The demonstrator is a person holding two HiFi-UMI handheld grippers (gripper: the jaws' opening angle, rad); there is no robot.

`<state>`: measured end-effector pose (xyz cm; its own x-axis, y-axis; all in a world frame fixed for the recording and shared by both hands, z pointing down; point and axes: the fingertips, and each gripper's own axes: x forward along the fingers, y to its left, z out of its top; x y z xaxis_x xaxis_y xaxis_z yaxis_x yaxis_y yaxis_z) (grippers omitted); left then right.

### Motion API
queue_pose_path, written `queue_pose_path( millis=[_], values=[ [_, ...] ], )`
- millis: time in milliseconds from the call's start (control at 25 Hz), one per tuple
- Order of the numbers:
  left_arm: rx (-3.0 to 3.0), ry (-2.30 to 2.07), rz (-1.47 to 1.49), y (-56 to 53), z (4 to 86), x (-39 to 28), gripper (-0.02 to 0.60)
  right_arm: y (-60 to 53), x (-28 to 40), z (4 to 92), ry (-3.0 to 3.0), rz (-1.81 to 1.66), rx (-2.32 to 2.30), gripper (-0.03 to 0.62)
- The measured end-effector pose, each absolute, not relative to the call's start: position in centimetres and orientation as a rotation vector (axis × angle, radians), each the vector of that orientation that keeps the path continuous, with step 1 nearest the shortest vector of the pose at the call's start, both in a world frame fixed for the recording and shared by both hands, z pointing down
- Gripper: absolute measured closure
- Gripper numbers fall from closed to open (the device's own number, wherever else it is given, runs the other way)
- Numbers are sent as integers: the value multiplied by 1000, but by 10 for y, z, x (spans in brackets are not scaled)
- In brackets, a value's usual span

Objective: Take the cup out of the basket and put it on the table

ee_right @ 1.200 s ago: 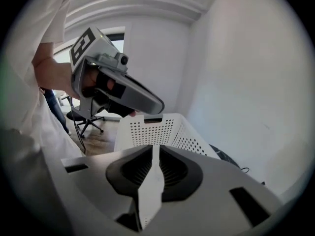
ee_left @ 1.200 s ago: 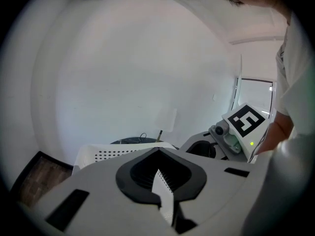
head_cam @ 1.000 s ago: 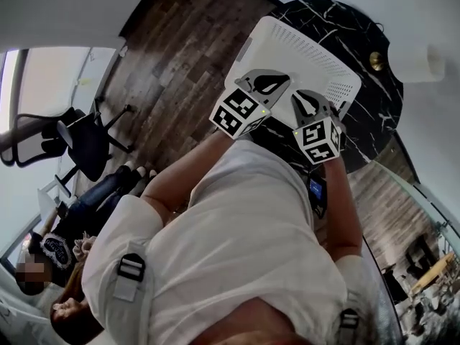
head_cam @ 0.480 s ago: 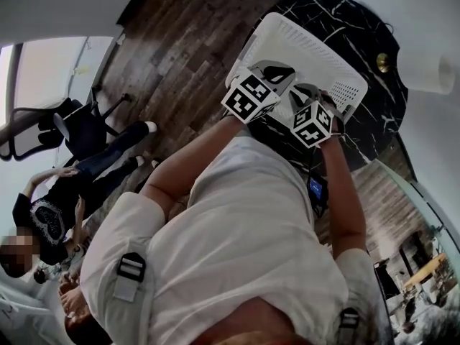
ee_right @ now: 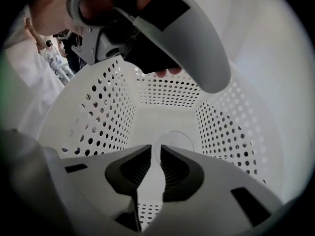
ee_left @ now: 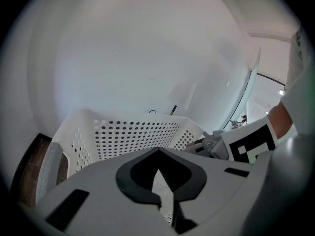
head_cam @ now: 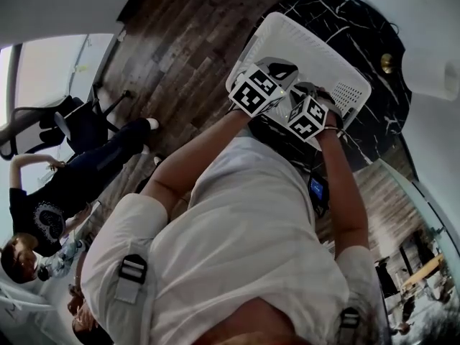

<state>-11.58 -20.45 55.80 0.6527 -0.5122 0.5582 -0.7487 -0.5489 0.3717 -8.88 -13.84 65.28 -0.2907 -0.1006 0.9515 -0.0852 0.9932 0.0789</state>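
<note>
a white perforated plastic basket (head_cam: pixel 316 45) sits at the near edge of a round black marble worktop (head_cam: pixel 359 20). both tools reach down into it. the left tool (ee_left: pixel 157 152) has its pads pressed together at the tips, holding nothing. the right tool (ee_right: pixel 154 149) shows a narrow gap. the clear round cup (ee_right: pixel 178 139) rests on the basket floor, just past those tips.
</note>
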Motion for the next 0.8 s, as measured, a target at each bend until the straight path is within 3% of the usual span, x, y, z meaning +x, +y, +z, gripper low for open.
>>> queue_pose_path(
  millis=[800],
  values=[
    [2286, -987, 497, -206, 551, -115, 575, -147, -86, 651, -1885, -51, 203, 568]
  ],
)
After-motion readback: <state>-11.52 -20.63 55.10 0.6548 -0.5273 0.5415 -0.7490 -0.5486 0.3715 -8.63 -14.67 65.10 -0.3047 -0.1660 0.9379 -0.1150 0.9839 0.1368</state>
